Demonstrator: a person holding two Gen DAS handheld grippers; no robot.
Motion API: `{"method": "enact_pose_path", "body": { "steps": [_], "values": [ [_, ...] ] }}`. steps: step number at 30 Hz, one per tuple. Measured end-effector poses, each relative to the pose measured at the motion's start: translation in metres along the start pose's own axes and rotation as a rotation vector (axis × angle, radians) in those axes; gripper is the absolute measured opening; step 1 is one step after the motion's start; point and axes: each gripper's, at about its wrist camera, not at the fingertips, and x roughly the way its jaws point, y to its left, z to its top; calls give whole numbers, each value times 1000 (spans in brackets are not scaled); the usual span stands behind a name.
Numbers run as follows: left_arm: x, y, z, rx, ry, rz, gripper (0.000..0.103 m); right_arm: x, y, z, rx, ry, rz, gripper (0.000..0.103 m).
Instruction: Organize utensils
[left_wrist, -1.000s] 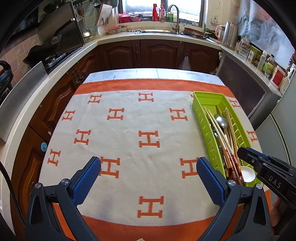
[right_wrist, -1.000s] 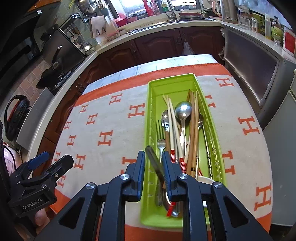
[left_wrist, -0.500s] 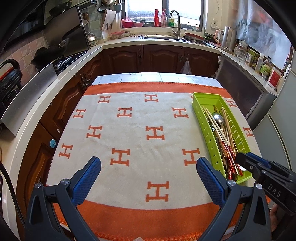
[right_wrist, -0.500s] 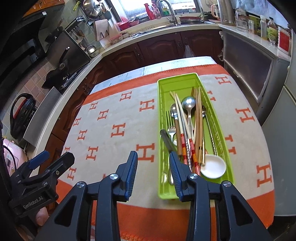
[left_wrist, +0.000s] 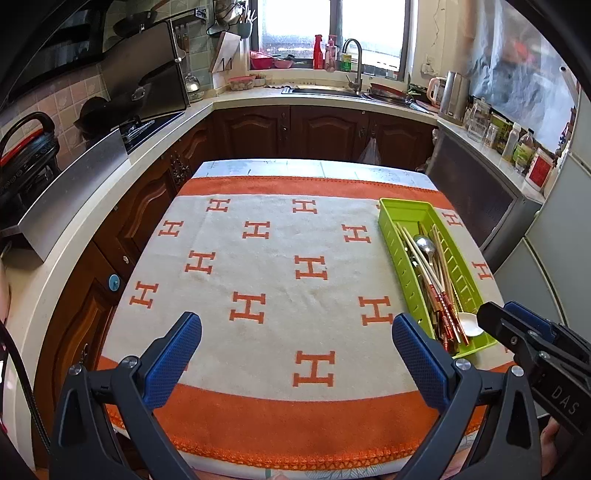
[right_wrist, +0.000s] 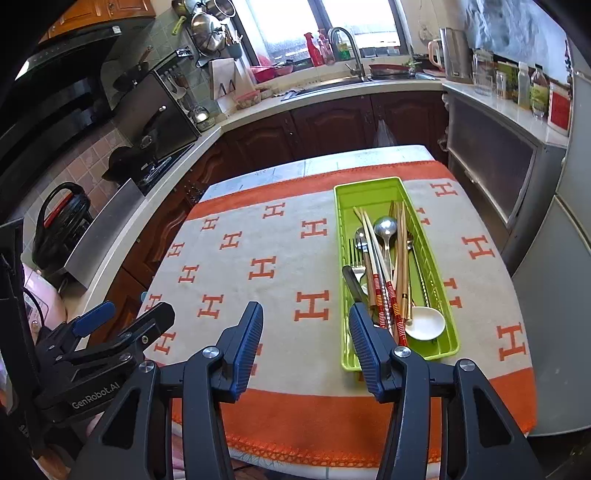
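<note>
Cloth (left_wrist: 280, 295) covers the table. Green tray (right_wrist: 448, 332) lies on its right side, holding all utensils: chopsticks (right_wrist: 384, 295), spoons (right_wrist: 385, 226), fork (right_wrist: 355, 254). Left gripper (left_wrist: 295, 350): jaws wide, empty. Right gripper (right_wrist: 306, 343): jaws have just been opening, empty, near the tray's near end.

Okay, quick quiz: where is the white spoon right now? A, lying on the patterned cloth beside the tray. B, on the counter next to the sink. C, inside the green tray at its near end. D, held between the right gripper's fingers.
C: the white spoon lies inside the green tray at its near end, beside the chopsticks; the right gripper is open, with nothing between its fingers.
</note>
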Motion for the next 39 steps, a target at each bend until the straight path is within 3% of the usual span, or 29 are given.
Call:
{"method": "enact_pose_path", "body": {
  "steps": [18,39],
  "values": [
    [-19,2,-7,1,-35,12,102,-26,18,-7,-35,-25,-13,50],
    [-15,2,-7,0,-19,30,102,-17,18,-6,-37,-5,-12,50]
  ]
}}
